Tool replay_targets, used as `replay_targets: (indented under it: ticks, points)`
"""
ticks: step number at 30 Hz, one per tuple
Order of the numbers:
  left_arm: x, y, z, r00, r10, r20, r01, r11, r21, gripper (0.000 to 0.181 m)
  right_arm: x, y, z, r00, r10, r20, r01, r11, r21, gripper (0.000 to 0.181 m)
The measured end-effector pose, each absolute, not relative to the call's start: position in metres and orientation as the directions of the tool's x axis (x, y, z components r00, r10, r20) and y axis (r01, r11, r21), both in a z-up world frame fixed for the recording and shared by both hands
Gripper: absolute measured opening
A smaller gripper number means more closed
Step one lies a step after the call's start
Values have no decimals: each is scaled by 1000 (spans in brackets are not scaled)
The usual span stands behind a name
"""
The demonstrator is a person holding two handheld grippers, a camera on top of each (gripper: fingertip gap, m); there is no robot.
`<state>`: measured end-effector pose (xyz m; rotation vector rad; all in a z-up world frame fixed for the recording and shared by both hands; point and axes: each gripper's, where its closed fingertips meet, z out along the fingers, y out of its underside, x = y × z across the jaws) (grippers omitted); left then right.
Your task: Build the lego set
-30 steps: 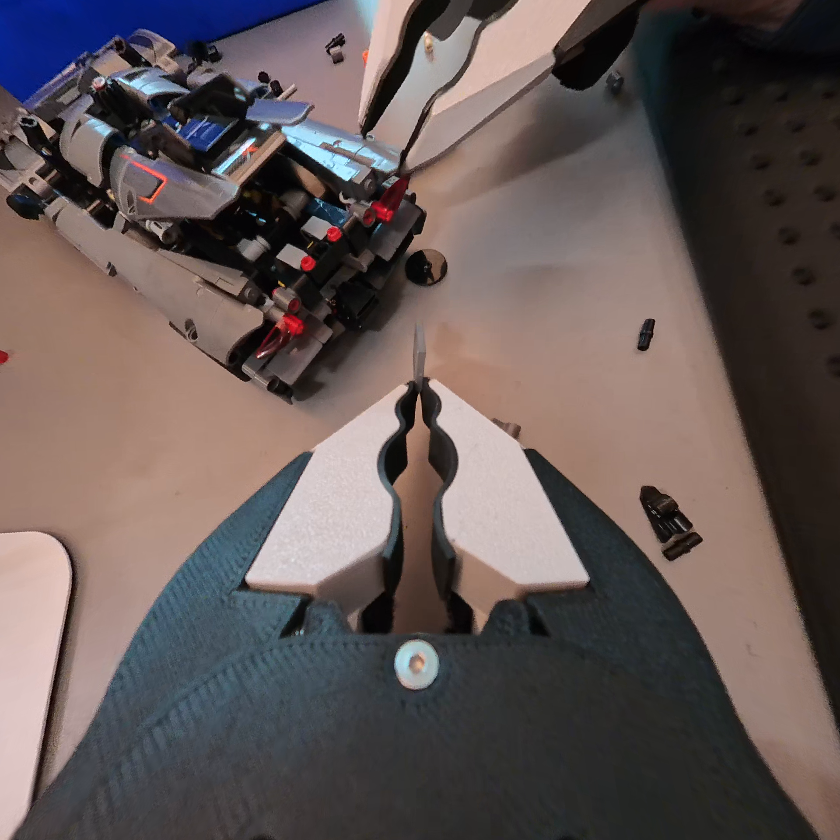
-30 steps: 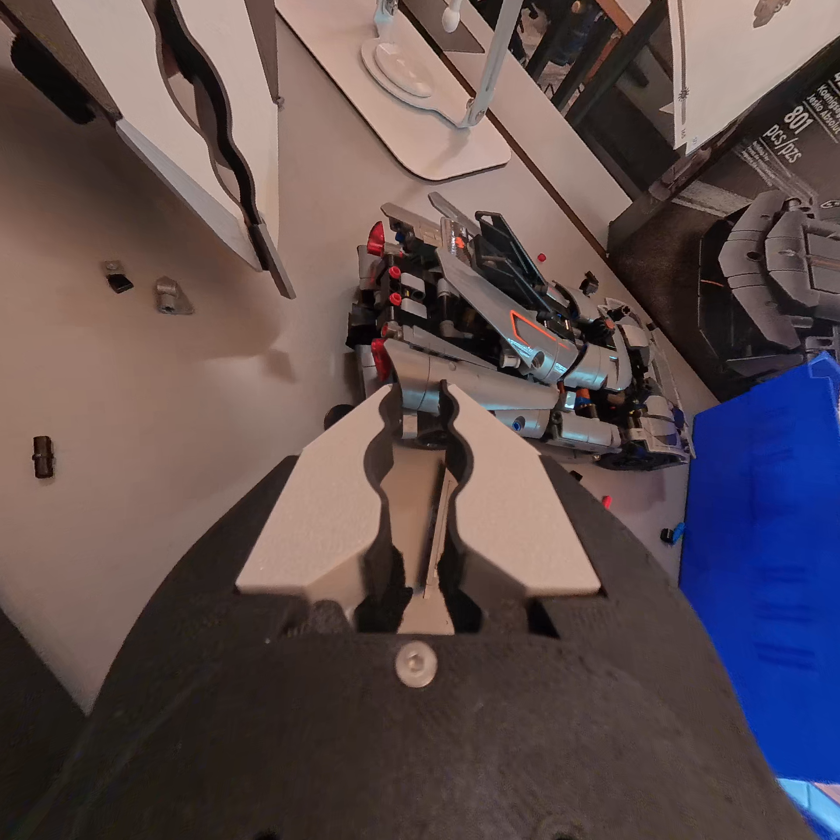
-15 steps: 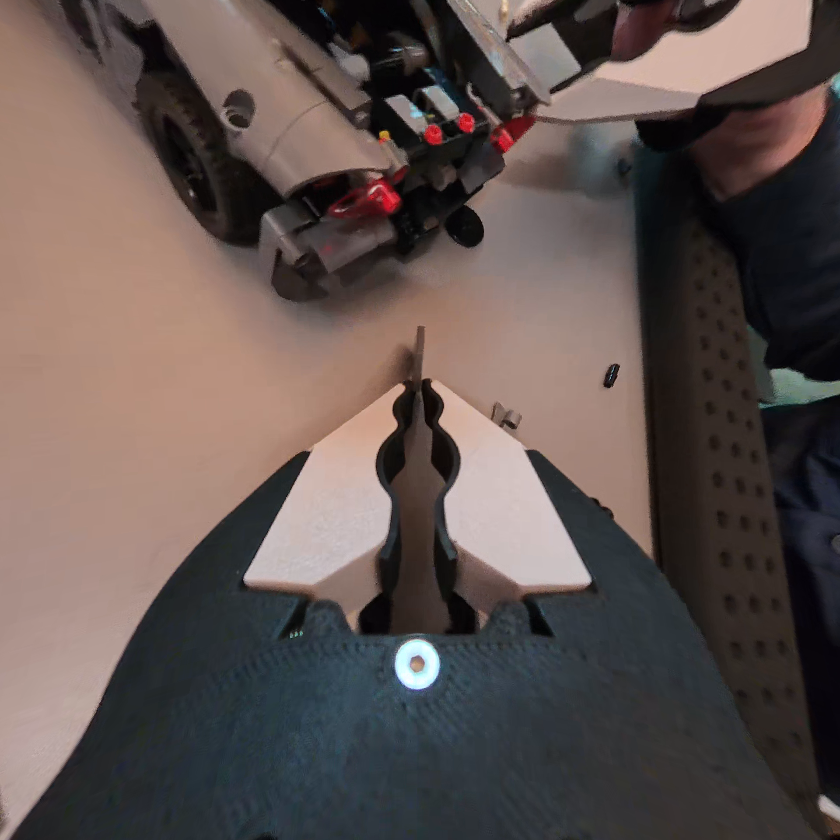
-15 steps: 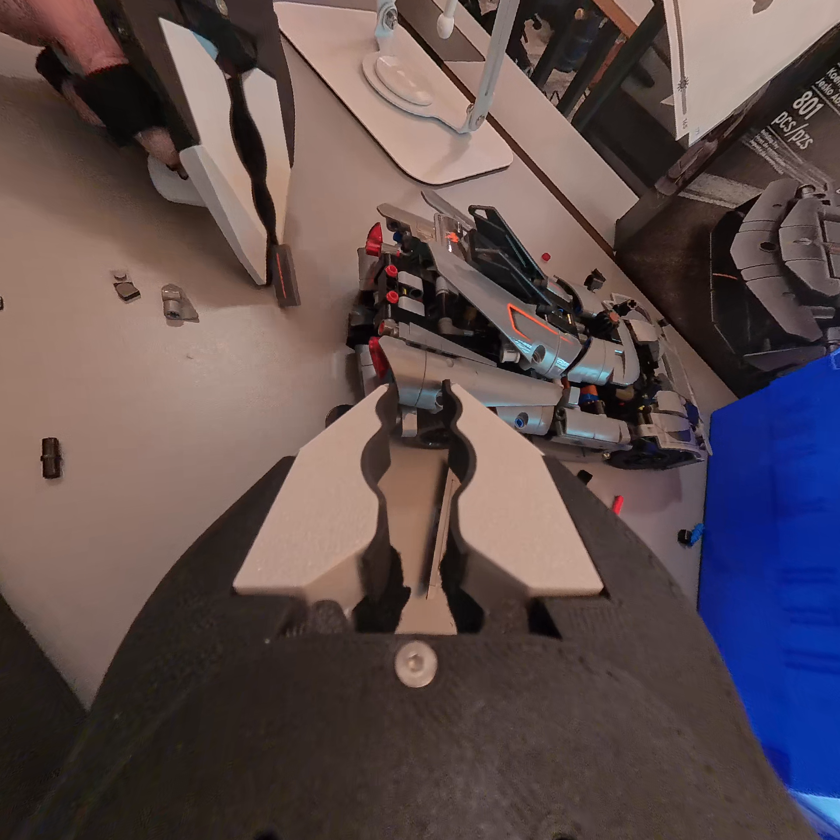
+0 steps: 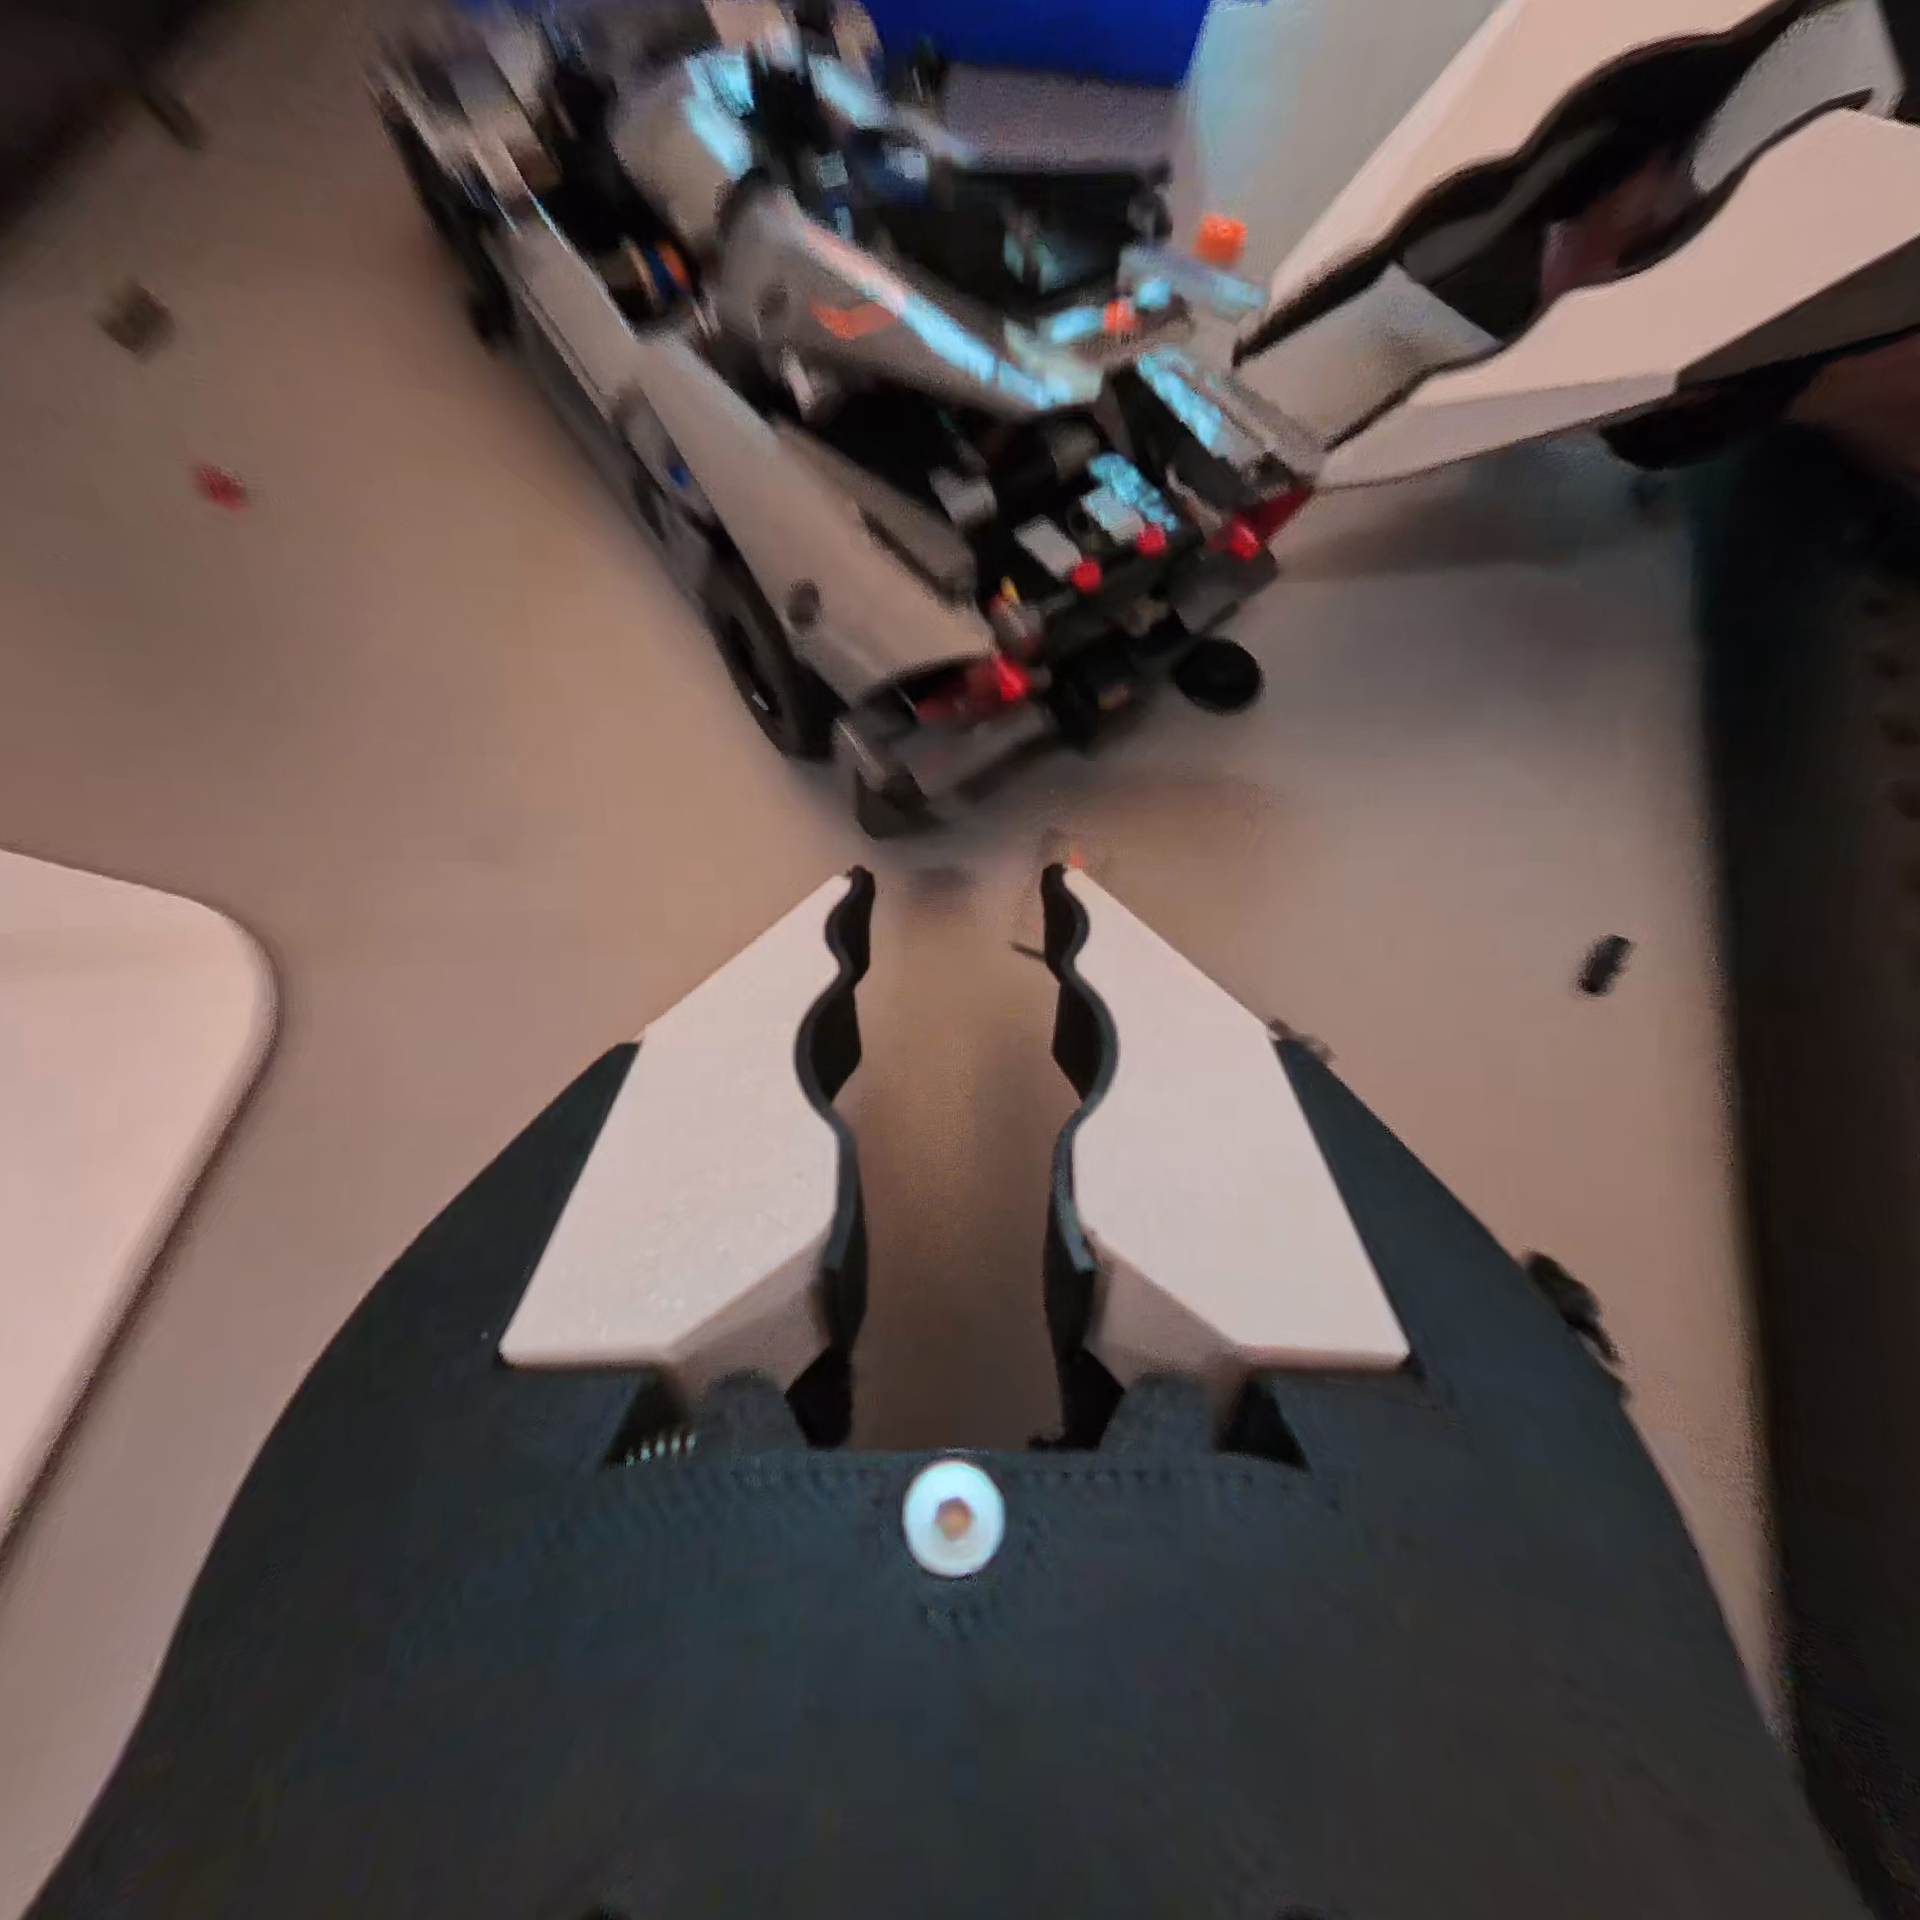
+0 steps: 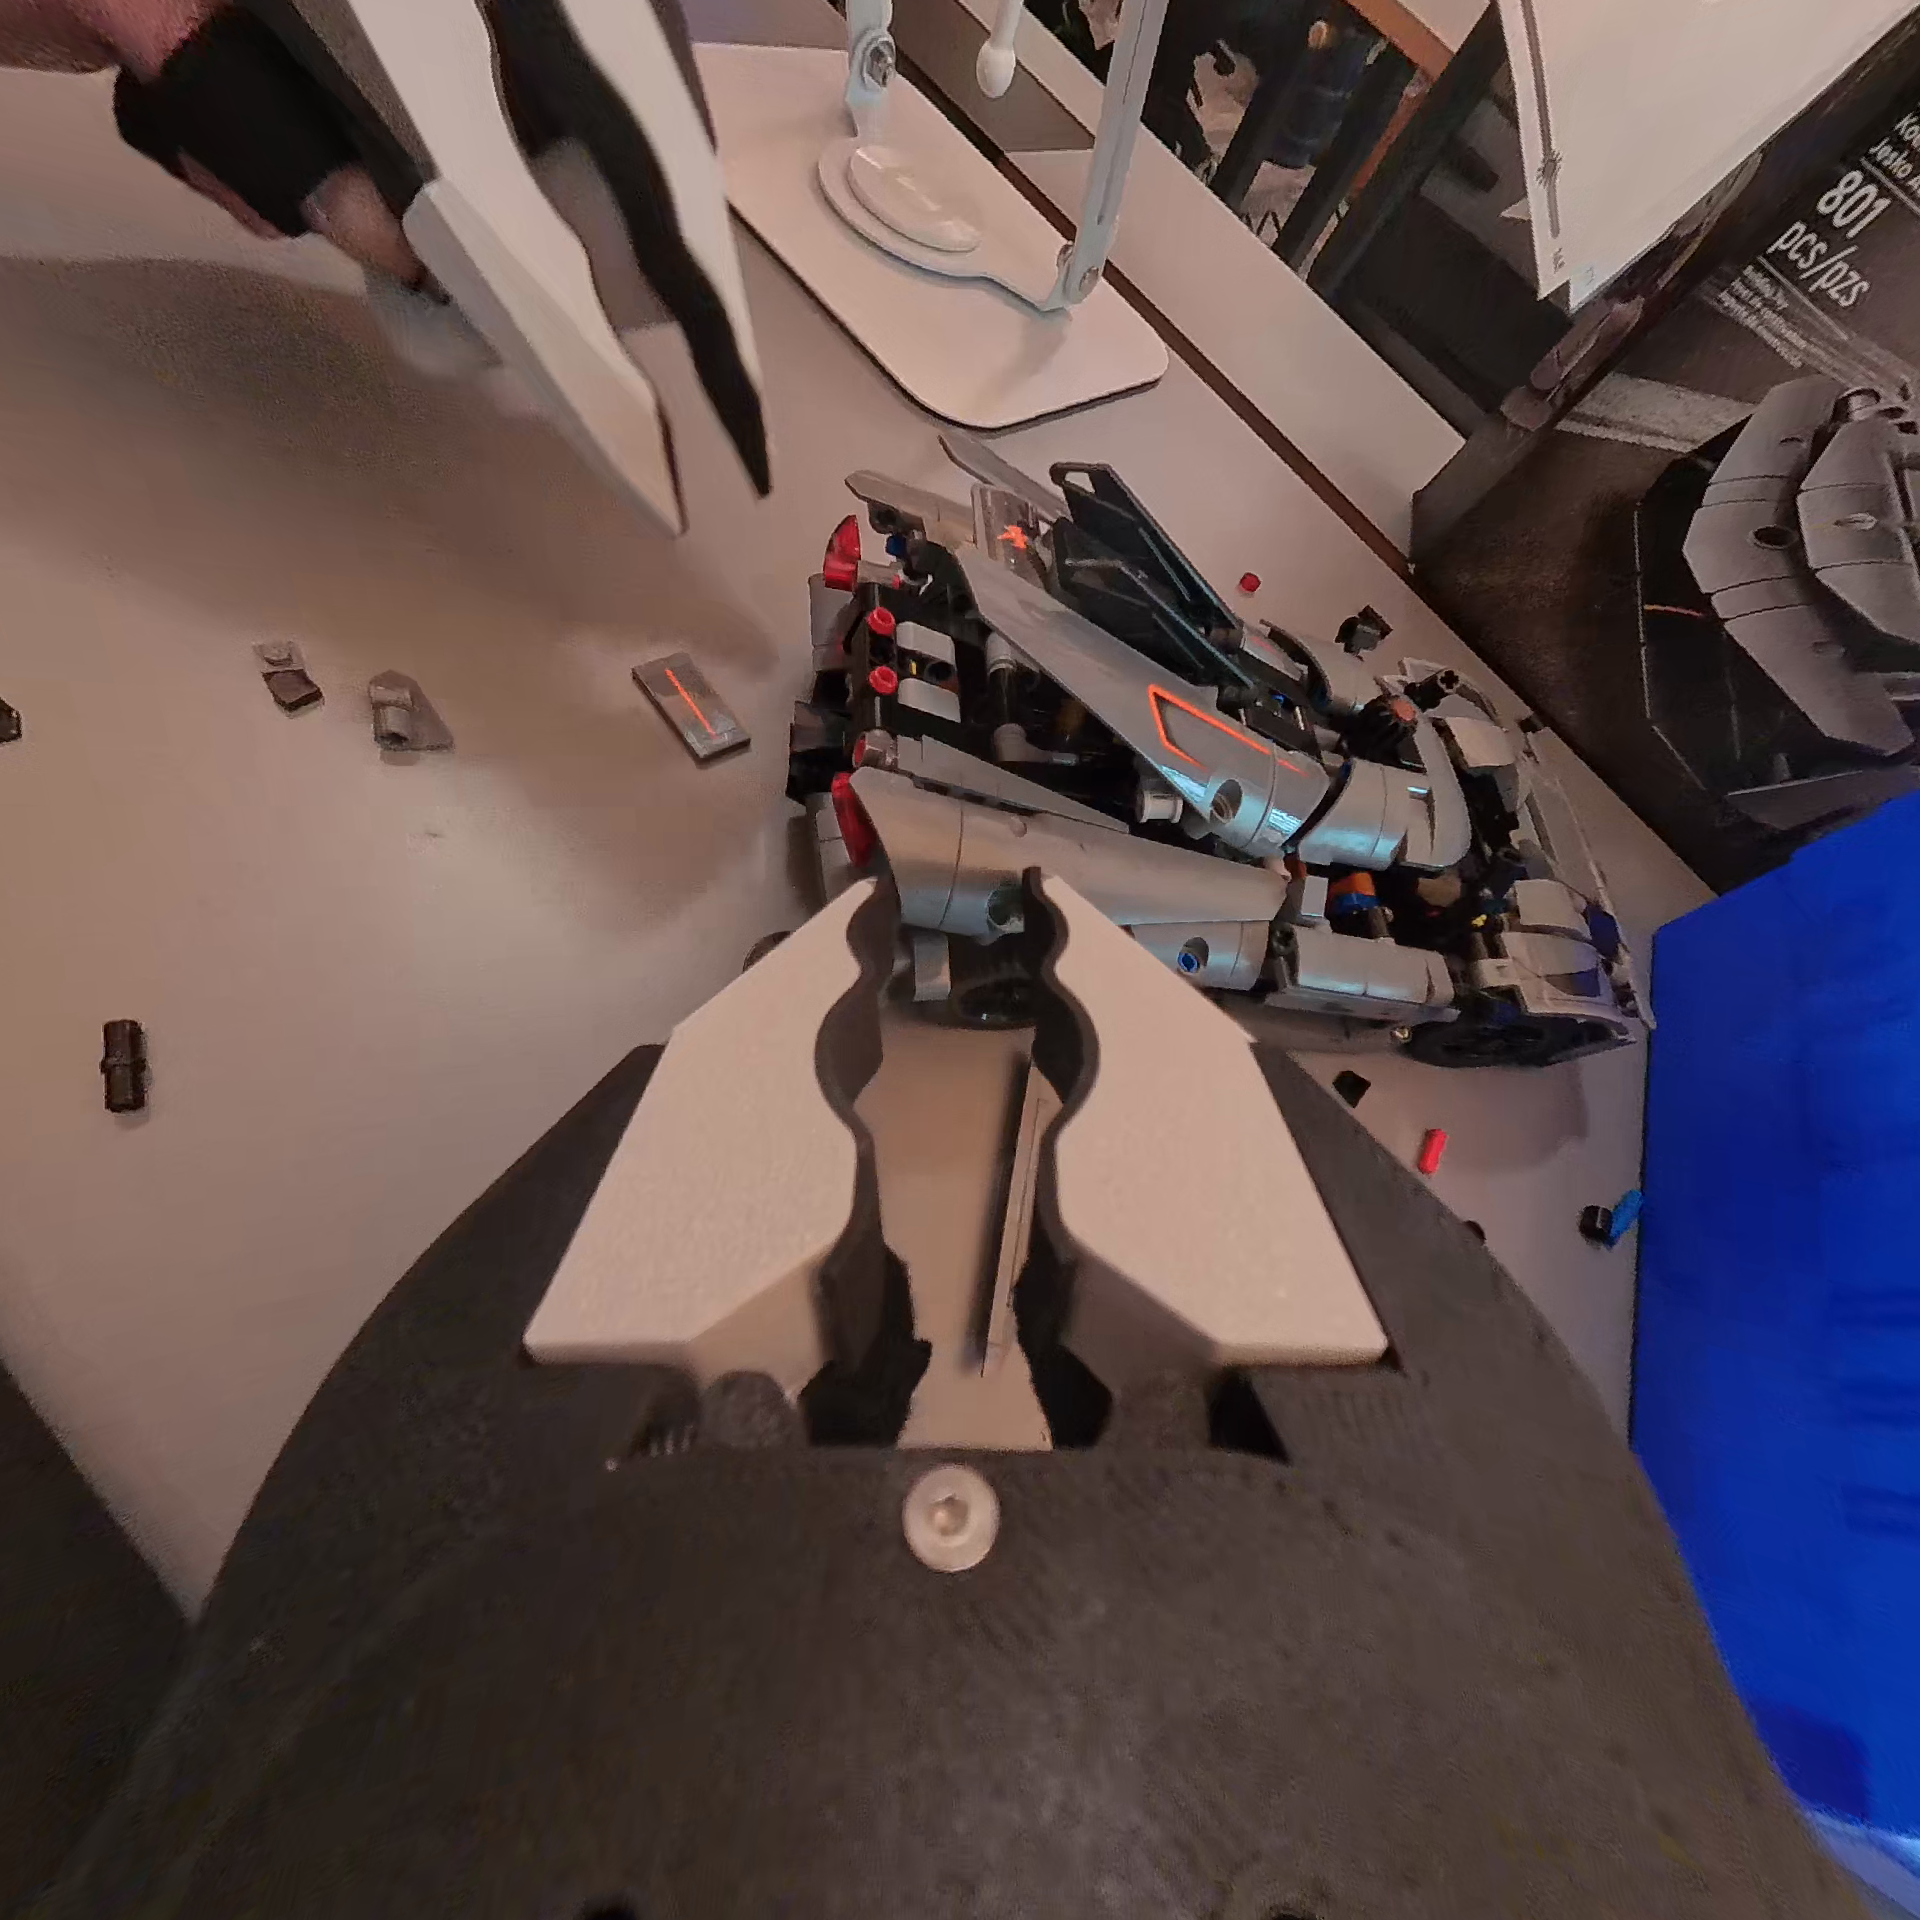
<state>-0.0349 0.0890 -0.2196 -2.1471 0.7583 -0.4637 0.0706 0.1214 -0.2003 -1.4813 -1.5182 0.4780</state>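
Lego car: we found it grey and black with red studs at the rear and an orange line on its flank, standing on the pale tabletop, its tail toward both grippers. Left gripper: we recorded its fingers spread apart with nothing between them, raised above the tabletop just short of the car's rear corner; that view was blurred, so we could not make out fine detail. Right gripper: we noted its fingers parted but close, set at the car's rear wheel arch; whether they actually touched the body we could not tell. Flat grey tile with an orange stripe: lying loose on the tabletop just behind the car, below the left gripper as seen from the right wrist view. Small grey pieces: two, lying to the left of the tile. Black connector pin: well apart, near the tabletop's edge. Red pin and blue bin: we logged these beside the car's front. White lamp base and dark set box: beyond the car.
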Motion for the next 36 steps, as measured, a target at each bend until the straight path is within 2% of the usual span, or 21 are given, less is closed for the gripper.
replay_targets:
  ticks: [2, 4, 11, 19, 36]
  points:
    - [-34, 98, -208, 759, -648, -58, -411, -409, -814, 30, 71, 122, -201, 164, 927, 337, 565, 192, -802, 23]
    - [-29, 103, -206, 757, -645, -104, -433, -377, -819, 31, 71, 123, -202, 166, 928, 333, 569, 186, -801, 24]
    - [-20, 115, -212, 763, -641, -86, -416, -385, -824, 41, 73, 126, -205, 184, 937, 296, 571, 143, -808, 28]
    - [-14, 118, -209, 746, -665, -39, -368, -362, -856, 44, 75, 129, -208, 205, 944, 258, 573, 98, -814, 29]
    - [-12, 118, -199, 752, -659, -34, -326, -325, -888, 36, 74, 126, -197, 210, 959, 192, 504, 62, -861, 24]
